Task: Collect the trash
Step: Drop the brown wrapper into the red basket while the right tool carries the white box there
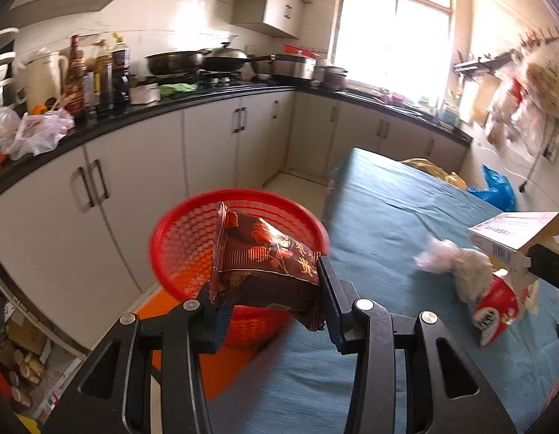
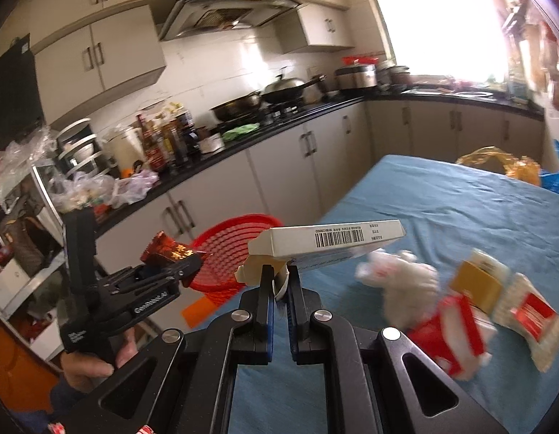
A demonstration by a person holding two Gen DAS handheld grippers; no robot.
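My left gripper (image 1: 267,282) is shut on a dark red snack packet (image 1: 261,260), held in the air in front of a red mesh basket (image 1: 192,231) that stands beside the table's left edge. My right gripper (image 2: 279,282) is shut on the torn flap of a flat white carton (image 2: 330,240) with a barcode, held above the blue tablecloth (image 2: 442,209). From the right wrist view the left gripper (image 2: 171,267) shows at the left with the packet (image 2: 167,249), near the basket (image 2: 229,249). In the left wrist view the carton (image 1: 514,231) hangs at the right.
On the cloth lie a crumpled white tissue (image 2: 406,282), red-and-white cartons (image 2: 456,329) and a brown box (image 2: 474,285). A yellow bag (image 2: 496,162) and blue bag (image 1: 496,188) sit at the far end. A cluttered black counter (image 1: 171,108) with cabinets runs along the left wall.
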